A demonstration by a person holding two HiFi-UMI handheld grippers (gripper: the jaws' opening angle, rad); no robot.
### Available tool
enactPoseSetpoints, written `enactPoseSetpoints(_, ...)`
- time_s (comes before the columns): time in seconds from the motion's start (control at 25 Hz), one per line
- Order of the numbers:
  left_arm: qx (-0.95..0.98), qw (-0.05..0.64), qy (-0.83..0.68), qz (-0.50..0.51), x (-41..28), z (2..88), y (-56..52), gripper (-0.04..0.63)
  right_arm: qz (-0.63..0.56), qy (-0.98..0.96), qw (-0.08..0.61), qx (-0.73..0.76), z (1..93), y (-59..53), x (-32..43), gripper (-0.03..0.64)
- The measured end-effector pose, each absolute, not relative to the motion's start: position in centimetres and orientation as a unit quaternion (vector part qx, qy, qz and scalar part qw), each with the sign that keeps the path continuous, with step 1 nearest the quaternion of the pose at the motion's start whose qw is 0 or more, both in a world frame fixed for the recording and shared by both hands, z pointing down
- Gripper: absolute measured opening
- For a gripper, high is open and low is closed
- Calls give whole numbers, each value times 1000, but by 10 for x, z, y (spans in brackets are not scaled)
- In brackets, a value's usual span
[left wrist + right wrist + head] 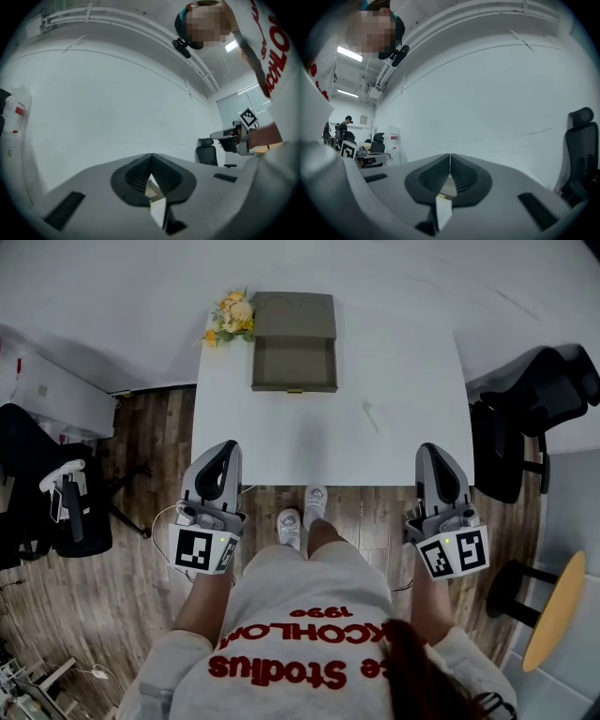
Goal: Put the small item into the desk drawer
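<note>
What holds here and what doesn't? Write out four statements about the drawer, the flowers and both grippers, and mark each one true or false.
1. The drawer stands pulled open. True.
2. In the head view, the flowers lie to the right of the drawer. False: they lie at its left, on the table.
3. The left gripper holds the small item. False: its fingers are shut on nothing, and the item lies on the table, outside the drawer.
4. The right gripper is shut and empty. True.
</note>
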State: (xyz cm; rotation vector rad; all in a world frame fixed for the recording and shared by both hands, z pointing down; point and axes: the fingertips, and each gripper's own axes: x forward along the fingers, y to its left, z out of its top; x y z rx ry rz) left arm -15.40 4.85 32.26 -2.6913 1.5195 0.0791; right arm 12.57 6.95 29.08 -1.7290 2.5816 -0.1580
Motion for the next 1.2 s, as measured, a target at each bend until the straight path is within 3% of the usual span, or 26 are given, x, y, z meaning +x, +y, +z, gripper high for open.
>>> enactPoseSetpoints(1.2, -825, 54, 562, 8, -117, 298, -108, 6, -60, 880, 65, -466, 279, -138, 149, 6)
